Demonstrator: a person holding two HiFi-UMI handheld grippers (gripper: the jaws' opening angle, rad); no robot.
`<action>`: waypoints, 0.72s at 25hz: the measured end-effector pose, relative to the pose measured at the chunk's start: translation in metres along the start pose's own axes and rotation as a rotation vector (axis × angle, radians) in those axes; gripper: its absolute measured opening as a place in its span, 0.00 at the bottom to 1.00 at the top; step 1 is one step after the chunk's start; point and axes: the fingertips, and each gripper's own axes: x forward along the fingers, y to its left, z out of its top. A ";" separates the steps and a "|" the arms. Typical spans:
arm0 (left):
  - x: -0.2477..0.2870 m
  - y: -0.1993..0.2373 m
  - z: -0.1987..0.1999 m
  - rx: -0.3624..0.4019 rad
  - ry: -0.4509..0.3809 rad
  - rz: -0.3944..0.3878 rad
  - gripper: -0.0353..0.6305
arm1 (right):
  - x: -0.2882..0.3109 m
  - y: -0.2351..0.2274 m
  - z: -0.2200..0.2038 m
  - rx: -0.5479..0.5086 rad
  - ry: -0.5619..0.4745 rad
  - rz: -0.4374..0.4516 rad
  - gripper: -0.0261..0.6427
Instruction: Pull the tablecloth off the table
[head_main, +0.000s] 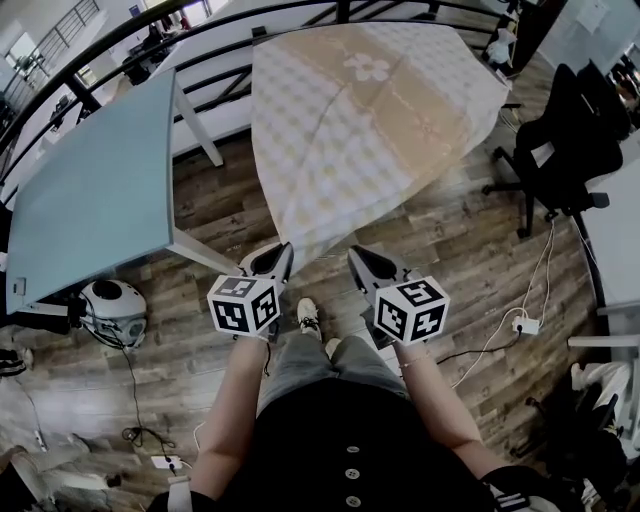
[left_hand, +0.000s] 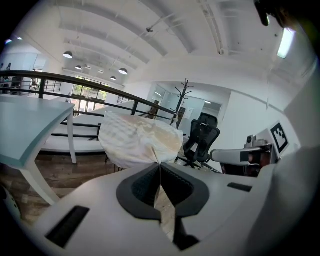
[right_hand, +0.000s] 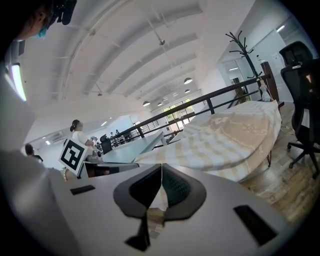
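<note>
A cream and tan checked tablecloth (head_main: 370, 110) with a flower print hangs stretched from the far table down toward me. My left gripper (head_main: 278, 258) is shut on its near edge at the left, and the cloth (left_hand: 140, 142) runs thin between the black pads. My right gripper (head_main: 358, 262) is shut on the same edge a little to the right; the cloth (right_hand: 230, 140) spreads out beyond its pads. Both grippers sit side by side just in front of my knees. The table under the cloth is hidden.
A pale blue table (head_main: 95, 190) with white legs stands at the left. A black office chair (head_main: 570, 150) is at the right, with cables and a power strip (head_main: 524, 324) on the wooden floor. A dark railing (head_main: 200, 30) runs along the back. A white round device (head_main: 112, 310) sits under the blue table.
</note>
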 end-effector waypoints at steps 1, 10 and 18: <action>-0.003 -0.003 -0.002 0.001 -0.003 0.003 0.08 | -0.004 0.001 -0.002 -0.002 -0.003 0.003 0.08; -0.030 -0.021 -0.015 -0.005 -0.022 0.024 0.08 | -0.029 0.018 -0.021 0.002 -0.002 0.028 0.08; -0.045 -0.035 -0.015 0.009 -0.014 -0.014 0.08 | -0.038 0.026 -0.033 0.031 0.003 0.020 0.08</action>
